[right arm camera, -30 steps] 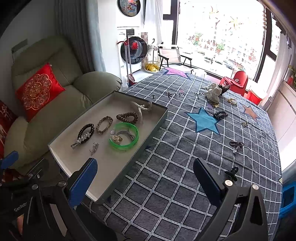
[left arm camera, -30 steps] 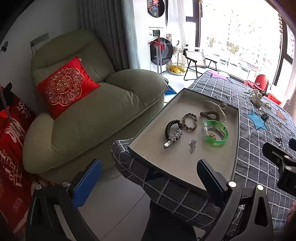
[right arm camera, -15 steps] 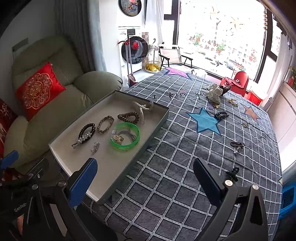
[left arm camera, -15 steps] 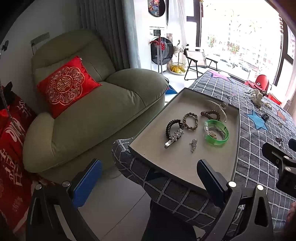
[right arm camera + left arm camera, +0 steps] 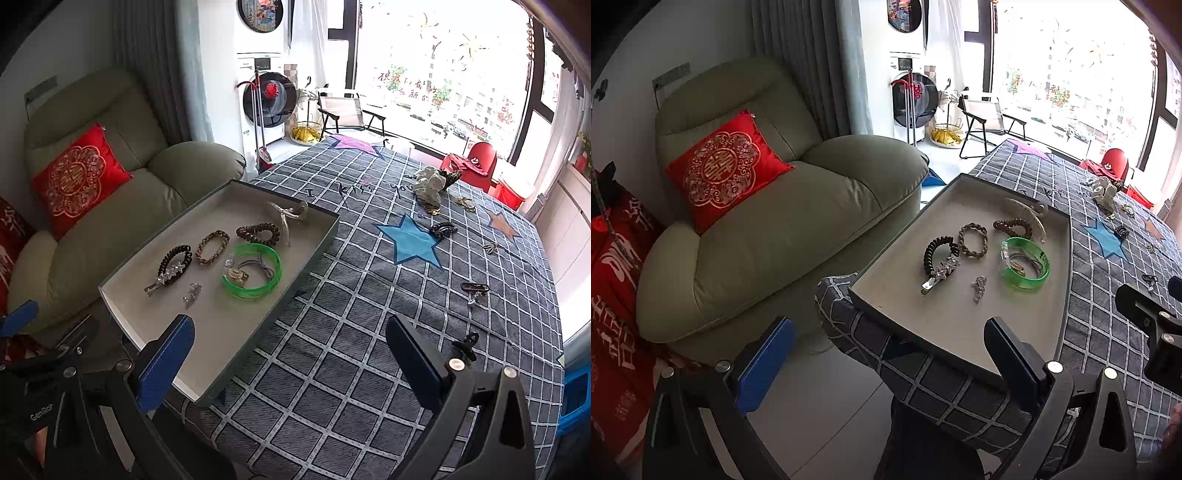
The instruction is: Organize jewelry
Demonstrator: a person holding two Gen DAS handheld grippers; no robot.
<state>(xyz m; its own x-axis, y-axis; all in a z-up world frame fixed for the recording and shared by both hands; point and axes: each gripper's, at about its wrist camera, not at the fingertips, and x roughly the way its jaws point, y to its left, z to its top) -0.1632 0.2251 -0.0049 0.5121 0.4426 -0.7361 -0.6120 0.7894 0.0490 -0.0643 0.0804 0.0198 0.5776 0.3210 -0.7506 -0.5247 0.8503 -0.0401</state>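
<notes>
A shallow grey tray (image 5: 314, 254) (image 5: 886, 258) lies on the checked bed cover and holds a green bangle (image 5: 253, 271) (image 5: 1025, 264), a dark coil bracelet with a silver clip (image 5: 173, 264) (image 5: 938, 258), a tan braided bracelet (image 5: 212, 246), a brown coil (image 5: 258, 232) and a clear claw clip (image 5: 286, 214). Loose pieces lie on the cover to the right: a black clip (image 5: 466, 343), a dark clasp (image 5: 474, 288), a dark hair tie (image 5: 442, 228). My right gripper (image 5: 291, 365) is open near the tray's front corner, holding nothing. My left gripper (image 5: 886, 365) is open and empty below the tray's near edge.
A green armchair (image 5: 775, 221) with a red cushion (image 5: 724, 166) stands left of the bed. A white fabric bundle (image 5: 430, 184) and gold pieces (image 5: 463, 203) lie at the far side of the cover. A red chair (image 5: 476, 162) stands by the window.
Both views have shifted only slightly; the tray sits a touch further right in each. Nothing was taken hold of or let go.
</notes>
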